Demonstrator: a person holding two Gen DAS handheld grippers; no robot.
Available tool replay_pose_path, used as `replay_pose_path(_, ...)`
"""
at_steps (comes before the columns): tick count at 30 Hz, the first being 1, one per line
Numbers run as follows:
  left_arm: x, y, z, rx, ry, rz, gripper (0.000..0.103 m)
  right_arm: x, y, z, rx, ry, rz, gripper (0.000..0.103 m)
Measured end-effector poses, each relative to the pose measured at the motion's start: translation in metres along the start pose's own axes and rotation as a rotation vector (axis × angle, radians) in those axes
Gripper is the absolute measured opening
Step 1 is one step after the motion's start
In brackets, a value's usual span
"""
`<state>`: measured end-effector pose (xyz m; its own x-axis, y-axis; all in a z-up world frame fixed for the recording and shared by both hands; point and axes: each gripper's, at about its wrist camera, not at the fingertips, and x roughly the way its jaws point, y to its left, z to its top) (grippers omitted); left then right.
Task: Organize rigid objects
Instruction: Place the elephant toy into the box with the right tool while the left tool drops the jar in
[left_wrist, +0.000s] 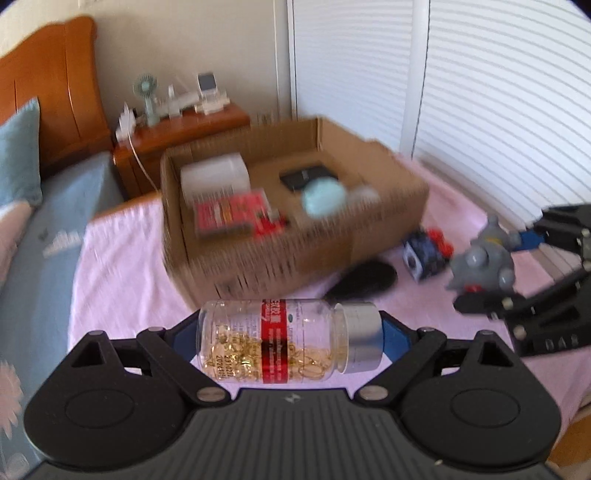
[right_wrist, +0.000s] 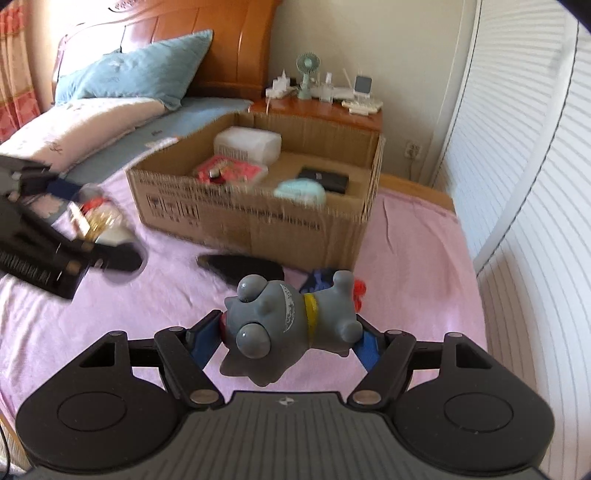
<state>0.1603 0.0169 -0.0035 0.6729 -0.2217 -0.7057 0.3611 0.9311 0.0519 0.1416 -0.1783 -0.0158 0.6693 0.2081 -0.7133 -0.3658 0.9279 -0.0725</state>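
My left gripper (left_wrist: 290, 332) is shut on a clear capsule bottle (left_wrist: 288, 341) with a red label and silver cap, held sideways above the pink bedspread. My right gripper (right_wrist: 291, 332) is shut on a grey toy animal (right_wrist: 291, 325) with bulging eyes and a yellow collar, also held off the bed. An open cardboard box (left_wrist: 391, 206) sits ahead on the bed; it also shows in the right wrist view (right_wrist: 258, 225). It holds a white container (right_wrist: 247, 144), a red packet (right_wrist: 232, 171), a black case (right_wrist: 325, 179) and a pale blue object (right_wrist: 301, 190).
A black flat object (right_wrist: 240, 267) and a blue-red toy (left_wrist: 428, 254) lie on the pink bedspread (right_wrist: 110, 314) in front of the box. A wooden nightstand (right_wrist: 317, 110) with a small fan stands behind. Pillows (right_wrist: 140, 70) lie left; louvred doors (right_wrist: 535, 147) right.
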Motion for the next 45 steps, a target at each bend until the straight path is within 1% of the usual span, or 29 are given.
replay_pose_path(3, 0.003, 0.007, 0.023, 0.002, -0.044, 0.026, 0.093, -0.006, 0.0, 0.009, -0.009, -0.028, 0.003, 0.077)
replay_pose_path(5, 0.012, 0.014, 0.041, -0.014, -0.064, 0.056, 0.093, -0.008, 0.0, 0.014, -0.012, -0.04, 0.007, 0.077)
replay_pose_path(6, 0.017, 0.017, 0.049, -0.023, -0.07, 0.06, 0.093, -0.009, 0.0, 0.017, -0.014, -0.047, 0.008, 0.077)
replay_pose_path(8, 0.028, 0.025, 0.061, -0.046, -0.068, 0.066, 0.093, -0.01, 0.0, 0.021, -0.014, -0.054, 0.013, 0.077)
replay_pose_path(11, 0.047, 0.034, 0.075, -0.071, -0.062, 0.097, 0.093, -0.011, -0.002, 0.025, -0.008, -0.061, 0.012, 0.077)
replay_pose_path(14, 0.06, 0.04, 0.08, -0.102, -0.055, 0.12, 0.094, -0.011, -0.004, 0.028, -0.005, -0.065, 0.015, 0.077)
replay_pose_path(16, 0.062, 0.041, 0.079, -0.114, -0.061, 0.134, 0.095, -0.011, -0.004, 0.029, -0.009, -0.067, 0.015, 0.077)
replay_pose_path(20, 0.053, 0.041, 0.072, -0.12, -0.052, 0.097, 0.096, -0.009, -0.007, 0.032, -0.005, -0.068, 0.023, 0.077)
replay_pose_path(22, 0.046, 0.038, 0.068, -0.112, -0.054, 0.105, 0.1, -0.008, -0.008, 0.036, -0.003, -0.072, 0.028, 0.077)
replay_pose_path(25, 0.035, 0.033, 0.064, -0.097, -0.047, 0.112, 0.1, -0.007, -0.01, 0.044, -0.002, -0.078, 0.038, 0.077)
replay_pose_path(29, 0.012, 0.027, 0.053, -0.11, -0.069, 0.097, 0.101, -0.003, -0.016, 0.061, 0.009, -0.083, 0.047, 0.077)
replay_pose_path(35, -0.02, 0.013, 0.034, -0.106, -0.105, 0.129, 0.102, 0.016, -0.026, 0.092, 0.027, -0.068, 0.06, 0.077)
replay_pose_path(41, -0.038, 0.007, 0.023, -0.126, -0.116, 0.155, 0.102, 0.06, -0.037, 0.132, 0.069, 0.019, 0.07, 0.077)
replay_pose_path(45, -0.045, 0.011, 0.015, -0.153, -0.117, 0.159, 0.102, 0.094, -0.036, 0.156, 0.039, 0.083, 0.051, 0.077)
